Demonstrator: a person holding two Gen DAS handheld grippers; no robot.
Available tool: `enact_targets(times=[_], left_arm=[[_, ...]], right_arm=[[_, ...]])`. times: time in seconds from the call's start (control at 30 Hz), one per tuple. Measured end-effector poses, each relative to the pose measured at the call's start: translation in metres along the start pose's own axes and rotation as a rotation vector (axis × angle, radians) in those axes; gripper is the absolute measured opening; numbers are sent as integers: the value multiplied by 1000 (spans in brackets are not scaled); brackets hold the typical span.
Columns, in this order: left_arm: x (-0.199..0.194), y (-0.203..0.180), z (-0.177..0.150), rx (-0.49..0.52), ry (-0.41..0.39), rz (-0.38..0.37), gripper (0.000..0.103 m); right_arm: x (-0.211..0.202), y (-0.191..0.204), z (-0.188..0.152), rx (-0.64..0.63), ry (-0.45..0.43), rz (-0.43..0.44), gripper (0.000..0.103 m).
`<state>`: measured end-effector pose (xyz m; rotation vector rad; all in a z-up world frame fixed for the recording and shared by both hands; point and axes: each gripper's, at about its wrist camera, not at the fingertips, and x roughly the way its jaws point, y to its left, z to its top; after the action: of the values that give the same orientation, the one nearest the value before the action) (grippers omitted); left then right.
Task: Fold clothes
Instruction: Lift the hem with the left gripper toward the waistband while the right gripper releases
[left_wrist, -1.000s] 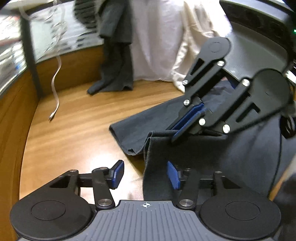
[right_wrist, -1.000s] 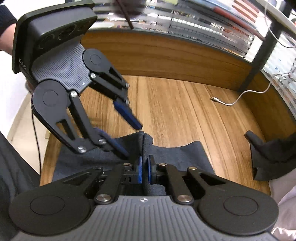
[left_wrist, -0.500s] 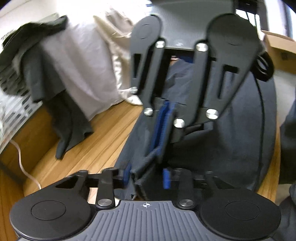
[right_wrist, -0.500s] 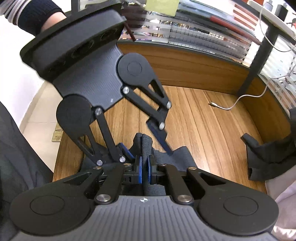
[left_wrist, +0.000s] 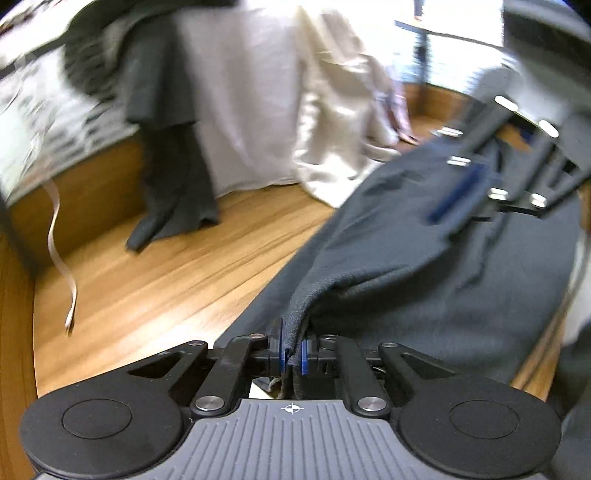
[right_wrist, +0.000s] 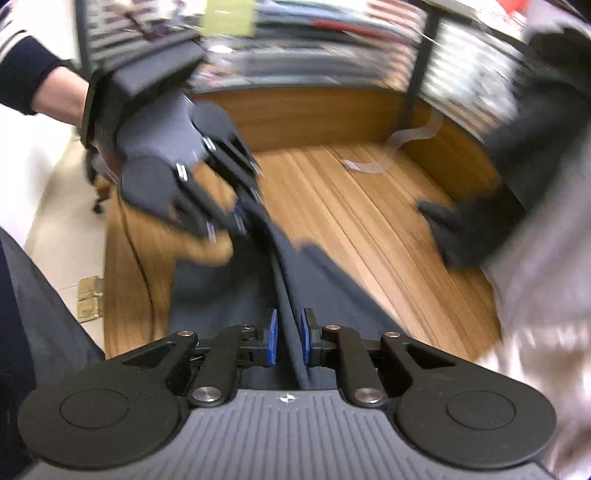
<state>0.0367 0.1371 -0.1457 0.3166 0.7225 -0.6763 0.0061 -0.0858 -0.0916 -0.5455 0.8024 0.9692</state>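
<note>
The wooden table (left_wrist: 155, 280) filled the lower left of the left wrist view. Across its right half stretched the dark grey garment (left_wrist: 424, 258), lifted clear along one edge. A heap of pale and dark clothes (left_wrist: 258, 103) sat at the upper centre.

The left gripper (left_wrist: 291, 349) had its blue pads clamped on the garment's hem at lower centre. The right gripper (right_wrist: 288, 341) pinched a ridge of the same cloth.

To fold well, both grips probably needed equal tension and level travel, so the edge landed straight without creasing.

Both views were blurred; no writing could be read.
</note>
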Motion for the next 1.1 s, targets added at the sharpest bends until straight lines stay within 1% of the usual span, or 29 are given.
enact_targets(times=[0.13, 0.2, 0.27, 0.4, 0.5, 0.57, 0.63, 0.73, 0.8, 0.9, 0.93, 1.0, 1.03, 1.07, 1.1], left_arm=[[7, 15, -3, -116, 26, 44, 10], [7, 16, -7, -169, 38, 67, 10], [7, 16, -9, -211, 47, 84, 10], [5, 9, -8, -243, 35, 122, 10], [1, 5, -9, -266, 32, 148, 10], [1, 3, -7, -272, 34, 164, 10], [0, 1, -6, -276, 33, 179, 10], [1, -2, -5, -279, 36, 201, 10], [1, -3, -5, -286, 39, 212, 10], [3, -3, -6, -300, 41, 221, 10], [4, -3, -7, -303, 41, 223, 10], [5, -2, -8, -313, 44, 222, 10], [6, -1, -9, -316, 44, 220, 10], [6, 0, -9, -317, 45, 219, 10], [7, 0, -10, -315, 46, 217, 10]], right_arm=[[-24, -15, -55, 82, 89, -101, 16], [-34, -22, -81, 112, 133, -151, 19], [-43, -29, -108, 132, 175, -197, 31], [-43, -43, -143, 105, 249, -228, 33], [-33, -53, -147, 65, 254, -195, 34], [-27, -59, -149, 38, 255, -171, 44], [-20, -66, -150, 12, 256, -147, 49], [-5, -66, -141, -63, 244, -63, 49], [4, -66, -138, -106, 250, -28, 49], [15, -67, -136, -145, 271, 9, 46], [16, -71, -135, -133, 271, 25, 43], [17, -79, -134, -105, 270, 55, 41], [17, -82, -134, -90, 272, 68, 33], [16, -83, -134, -82, 271, 83, 28], [16, -83, -134, -77, 270, 87, 27]])
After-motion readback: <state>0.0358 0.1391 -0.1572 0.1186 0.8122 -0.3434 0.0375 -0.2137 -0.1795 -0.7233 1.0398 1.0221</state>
